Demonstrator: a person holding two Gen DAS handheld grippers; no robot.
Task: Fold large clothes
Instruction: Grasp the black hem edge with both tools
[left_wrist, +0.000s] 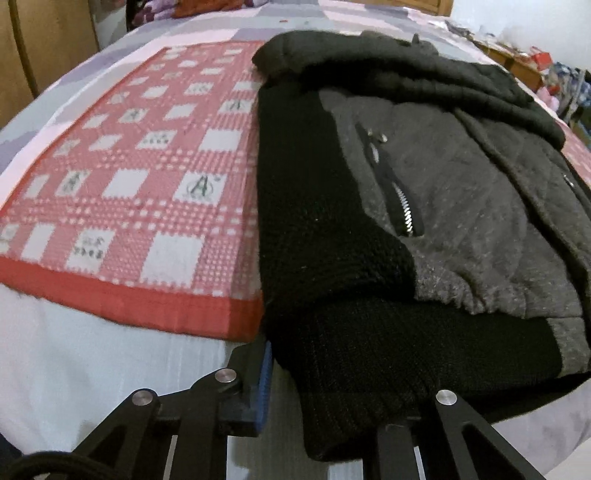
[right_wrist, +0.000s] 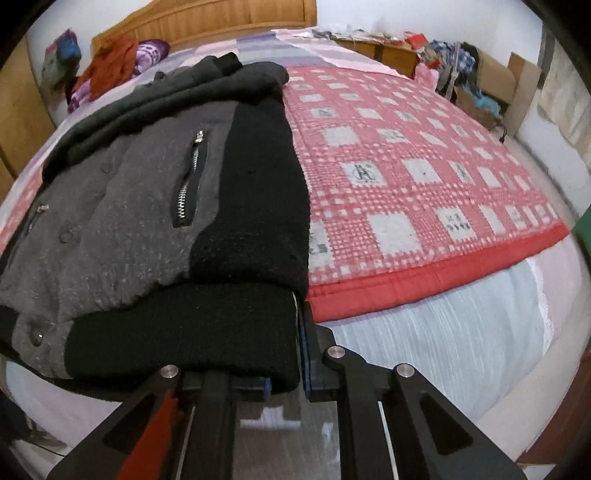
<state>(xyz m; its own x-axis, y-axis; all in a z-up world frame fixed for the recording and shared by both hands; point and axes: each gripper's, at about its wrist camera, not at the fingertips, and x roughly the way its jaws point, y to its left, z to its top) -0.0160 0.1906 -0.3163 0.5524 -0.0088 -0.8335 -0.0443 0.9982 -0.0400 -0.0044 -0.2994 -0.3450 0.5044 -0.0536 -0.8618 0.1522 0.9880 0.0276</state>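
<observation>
Item 1: jacket (left_wrist: 424, 206), large, grey quilted body with black knitted sleeves and a black hood; lies on the bed with both sleeves folded in over the front, each sleeve running down its side and turning across the hem. 2 slanted zip pockets on the grey front; the left-side one (left_wrist: 391, 192) has a silver zip partly undone, the right-side one (right_wrist: 190, 181) likewise.

Item 2: left gripper (left_wrist: 325, 402), black linkage arms, blue pads; jaws drawn in on the black ribbed cuff (left_wrist: 354, 373) at the jacket's lower left corner, fabric bunched between them. The far pad is hidden under the knit.

Item 3: right gripper (right_wrist: 286, 380), same build; jaws clamped on the black sleeve end (right_wrist: 207, 332) at the lower right corner, blue pads pressed to the cloth on either side.

Item 4: red and white checked mat (right_wrist: 424, 184) with a plain red border, spread beneath the jacket and showing on both sides of it.

Item 5: pale bedsheet (left_wrist: 92, 350) under the mat, at the near edge of the bed.

Item 6: wooden headboard (right_wrist: 221, 18) at the far end, with an orange garment (right_wrist: 110, 59) and purple patterned cloth (right_wrist: 151, 51) heaped near it.

Item 7: cluttered low furniture (right_wrist: 406, 48) along the far side of the bed, contents too small to tell
</observation>
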